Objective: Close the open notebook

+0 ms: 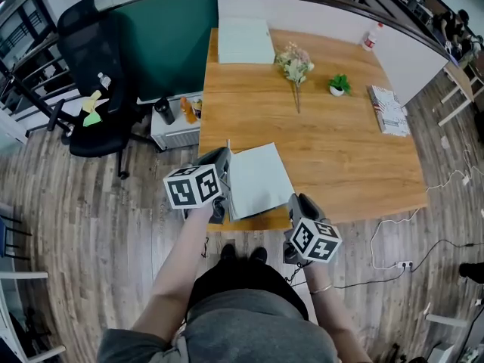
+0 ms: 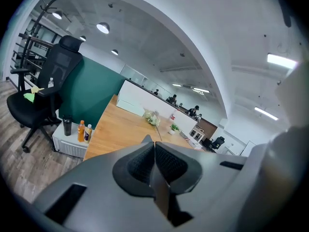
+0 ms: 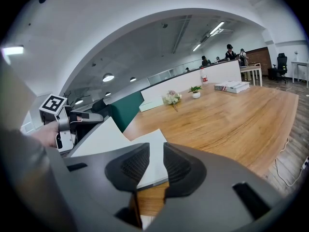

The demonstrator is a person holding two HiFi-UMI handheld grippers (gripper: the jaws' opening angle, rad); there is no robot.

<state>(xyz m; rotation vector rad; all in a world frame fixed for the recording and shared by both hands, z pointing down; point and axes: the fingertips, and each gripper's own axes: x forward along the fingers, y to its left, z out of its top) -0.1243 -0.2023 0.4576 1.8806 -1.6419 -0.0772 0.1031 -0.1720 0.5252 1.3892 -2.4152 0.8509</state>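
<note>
The left gripper [image 2: 154, 149], pinching the raised cover [image 3: 99, 137], should lay it gently right onto the notebook [image 1: 257, 178]; the right gripper [image 3: 150, 164] hangs open.

No text, label or number is legible anywhere.

Table [image 1: 340, 165]: open wood to the right, blocked near-left.
Bare top right of notebook [image 1: 261, 180] passable; its raised cover walls the near-left corner. Flowers [image 1: 293, 65], potted plant [image 1: 339, 85], book stack [image 1: 389, 110] line far side; cabinet [image 1: 175, 131] flanks left.
</note>
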